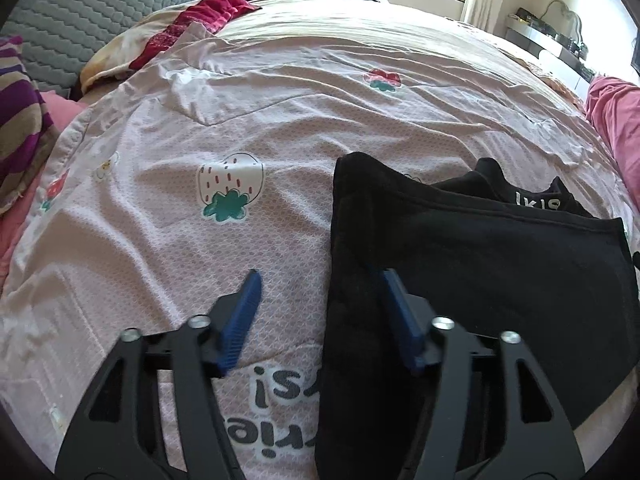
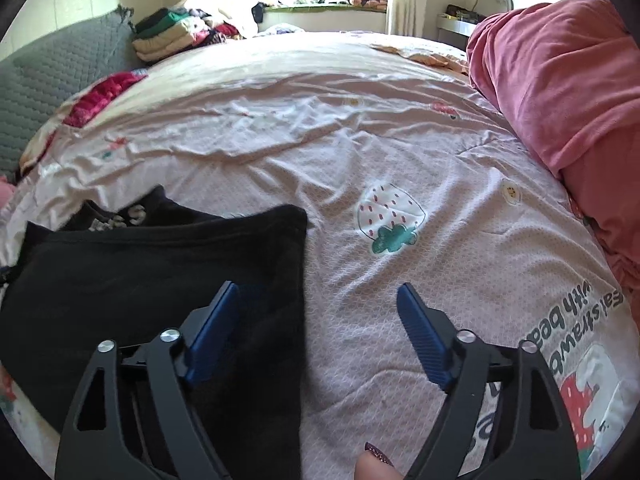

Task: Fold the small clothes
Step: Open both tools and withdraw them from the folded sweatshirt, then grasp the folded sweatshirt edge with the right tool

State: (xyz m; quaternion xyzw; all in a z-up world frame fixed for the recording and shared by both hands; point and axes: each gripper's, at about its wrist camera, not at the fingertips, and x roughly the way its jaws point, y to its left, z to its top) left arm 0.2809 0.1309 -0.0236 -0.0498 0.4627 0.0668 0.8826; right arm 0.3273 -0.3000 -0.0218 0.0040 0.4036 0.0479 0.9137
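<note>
One black garment (image 1: 480, 256) lies on the bed (image 1: 280, 128), on the pink strawberry-print cover near me, already doubled over so its layers stack; a waistband with white lettering (image 1: 560, 200) shows at its far edge. I judge it light and limp, a soft knit that will sag and drag its lower layers wherever I lift it, and it should grip the cover a little, not slide freely.

My left gripper (image 1: 320, 278) has its jaws partly apart, straddling the garment's left edge: one blue finger (image 1: 400, 316) sits over the black cloth, the other over the bare cover. Nothing is pinched. My right gripper (image 2: 316, 292) stands wide, one finger above the garment's right side, the other over the cover, also holding nothing. A fingertip (image 2: 374, 464) of the person's hand shows at the near edge of the right view.

For the next fold I would take hold at the two near corners, catching every layer, since a pinch mid-edge would probably bunch the cloth and spoil the crease.
</note>
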